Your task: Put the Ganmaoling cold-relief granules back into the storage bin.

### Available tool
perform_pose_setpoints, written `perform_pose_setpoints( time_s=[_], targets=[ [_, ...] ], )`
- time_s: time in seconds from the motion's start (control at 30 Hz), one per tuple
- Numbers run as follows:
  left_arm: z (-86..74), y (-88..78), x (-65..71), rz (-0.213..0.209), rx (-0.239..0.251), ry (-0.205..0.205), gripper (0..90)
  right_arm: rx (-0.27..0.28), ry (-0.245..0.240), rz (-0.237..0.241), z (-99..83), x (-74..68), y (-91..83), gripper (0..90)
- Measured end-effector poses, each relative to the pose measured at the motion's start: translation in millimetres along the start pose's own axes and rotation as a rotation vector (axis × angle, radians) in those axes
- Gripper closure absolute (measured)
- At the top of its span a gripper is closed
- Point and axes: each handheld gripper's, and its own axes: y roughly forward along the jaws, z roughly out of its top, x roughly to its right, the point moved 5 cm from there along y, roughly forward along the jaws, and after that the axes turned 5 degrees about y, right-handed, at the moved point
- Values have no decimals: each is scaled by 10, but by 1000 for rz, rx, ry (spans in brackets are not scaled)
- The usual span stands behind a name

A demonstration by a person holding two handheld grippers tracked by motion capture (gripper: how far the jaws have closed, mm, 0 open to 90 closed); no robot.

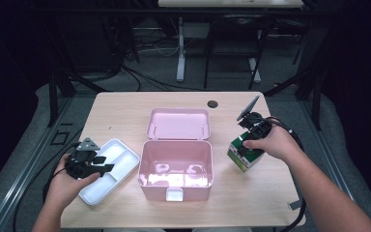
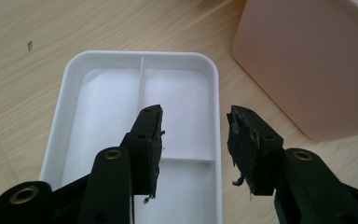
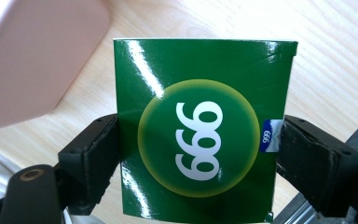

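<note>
Right claw (image 3: 198, 154) clamps a green box (image 3: 200, 126) printed "999", tilted just above the tabletop (image 1: 251, 203) to the right of the open pink case (image 1: 176, 166). Left claw (image 2: 193, 140) hangs wide and empty over the white divided tray (image 2: 70, 88).

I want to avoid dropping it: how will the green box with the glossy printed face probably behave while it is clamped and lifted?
The green box has a shiny face with bright glare streaks, so it may slip between the pads. It looks like thin carton, with a crease near one top corner, so a hard squeeze could dent it. The right hand-held gripper holds it by two opposite sides, so it probably stays stiff enough.
</note>
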Motion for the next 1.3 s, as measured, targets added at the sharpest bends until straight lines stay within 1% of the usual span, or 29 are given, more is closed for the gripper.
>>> perform_pose_setpoints(
  time_s=[0.03,0.07,0.1,0.13,0.17,0.23,0.27,0.33,0.37,0.4,0.5,0.53,0.6,0.63,0.67,0.7,0.73,0.8,0.9,0.97,1.0,1.07,1.1,1.23,1.3],
  targets=[
    [-1,2,2,-3,0,0,546,1,-12,0,2,-14,-19,162],
    [-1,2,2,-3,0,0,546,1,-12,0,2,-14,-19,162],
    [-1,0,3,-2,-1,-1,546,5,-50,4,8,-45,-57,163],
    [-1,-1,1,-1,0,0,546,8,-59,-1,9,-62,-75,163],
    [0,-3,1,1,1,0,546,9,-69,12,10,-79,-98,163],
    [0,-4,0,2,3,-1,546,16,-104,12,15,-106,-137,163],
    [0,-4,0,2,3,-1,546,16,-104,12,15,-106,-137,163],
    [-1,0,3,-2,-1,-1,547,18,-153,25,14,-145,-182,163],
    [-1,0,3,-2,-1,-1,546,18,-153,25,14,-145,-182,163],
    [-1,3,3,-3,1,-2,546,21,-186,17,12,-159,-204,163],
    [-2,8,4,-3,-2,-2,546,19,-232,12,8,-186,-237,163],
    [-2,10,5,-4,-2,-3,546,4,-251,4,4,-195,-262,163],
    [-1,15,7,-5,-1,-3,546,0,-279,2,2,-225,-298,163],
    [0,16,6,-5,0,-2,546,-2,-299,4,1,-246,-319,163],
    [0,15,5,-5,-2,0,547,9,-319,5,4,-269,-332,163],
    [0,14,4,-5,-3,0,546,-5,-342,3,3,-290,-365,163],
    [1,14,4,-4,-2,-1,546,-4,-364,2,7,-312,-391,163],
    [0,14,4,-6,-2,0,546,13,-394,14,19,-363,-428,162],
    [-3,18,4,-3,-1,3,546,15,-467,17,41,-424,-484,162],
    [-5,17,4,-3,-3,-3,547,17,-514,22,46,-472,-507,162],
    [-5,16,2,-4,-3,-3,546,14,-543,24,47,-496,-518,162],
    [-4,17,1,-5,0,-5,546,7,-585,29,49,-544,-529,162],
    [-3,20,1,-3,0,-5,546,-1,-607,23,49,-568,-540,162],
    [-3,23,2,-7,-5,1,546,-10,-673,18,58,-668,-564,162],
    [-1,24,6,-9,-2,-3,546,-12,-695,18,68,-713,-582,162]
  ],
)
